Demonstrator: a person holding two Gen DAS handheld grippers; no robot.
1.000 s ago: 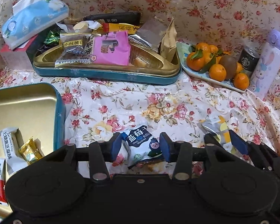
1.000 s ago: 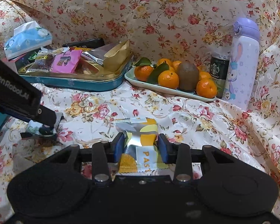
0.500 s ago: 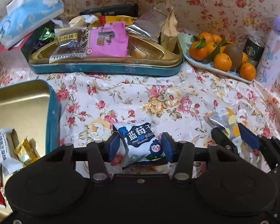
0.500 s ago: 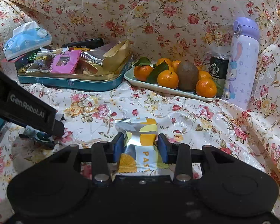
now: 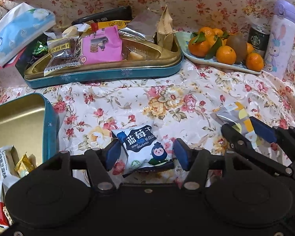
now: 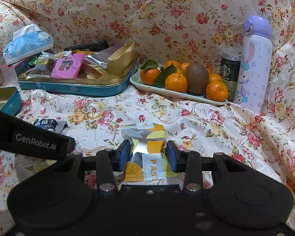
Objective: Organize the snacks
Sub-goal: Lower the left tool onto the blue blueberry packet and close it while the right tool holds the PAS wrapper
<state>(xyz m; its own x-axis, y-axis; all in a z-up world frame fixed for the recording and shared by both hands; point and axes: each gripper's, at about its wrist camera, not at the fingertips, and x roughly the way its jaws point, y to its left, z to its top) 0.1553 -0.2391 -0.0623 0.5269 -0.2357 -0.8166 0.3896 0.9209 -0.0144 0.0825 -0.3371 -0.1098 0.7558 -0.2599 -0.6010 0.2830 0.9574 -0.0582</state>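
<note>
The left gripper [image 5: 146,154] is seen low over the floral cloth [image 5: 167,98], its blue pads opening and standing apart. A small white-and-navy foil packet of dried blueberries [image 5: 142,147] lies flat on the cloth between them; a gap is visible on each side, so no pad presses on it.

The right gripper [image 6: 148,155] is closed on a silver, yellow & orange foil snack packet [image 6: 147,149]; both pads are pressed against its sides, and the packet is creased at the middle.

At the left edge an open teal metal tin w/ gold inside [image 5: 19,118] is placed, and a few wrapped snacks are kept in its near corner. Behind, a shallow teal-and-gold tin lid [image 5: 108,72] is piled w/ mixed snack packs, incl. a pink one. To the right of it a pale blue plate of oranges and a kiwi [image 6: 179,94] is set, then a dark coffee can [image 6: 229,72] and a lilac rabbit-print bottle [image 6: 253,64]. A blue tissue pack [image 5: 19,33] is seen far left.
</note>
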